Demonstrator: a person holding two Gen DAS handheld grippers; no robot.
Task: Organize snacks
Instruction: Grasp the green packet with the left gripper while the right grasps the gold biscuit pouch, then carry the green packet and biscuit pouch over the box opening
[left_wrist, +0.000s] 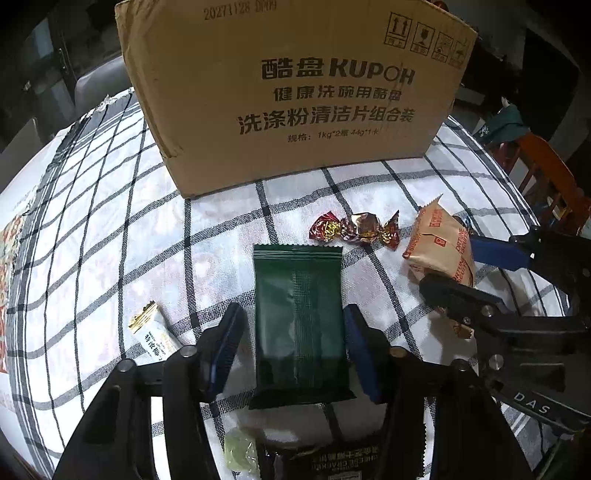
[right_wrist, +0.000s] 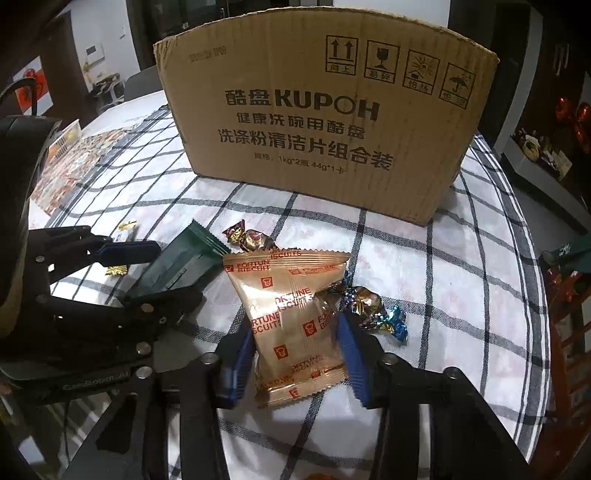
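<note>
While the cardboard box (left_wrist: 295, 96) stands at the back of the checked surface (left_wrist: 110, 221), the left tongs (left_wrist: 293, 347) straddle a green packet (left_wrist: 301, 325), pads just apart from it; the right tongs (right_wrist: 295, 350) pinch a biscuit packet (right_wrist: 291, 314) lying flat.

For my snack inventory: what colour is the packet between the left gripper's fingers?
Dark green packet, clearest in the left wrist view.

Looking like a home dining room: checked tablecloth (left_wrist: 110, 229) covering table, wooden chair (left_wrist: 550, 184) alongside, dark cabinet (right_wrist: 546, 110) holding ornaments.
</note>
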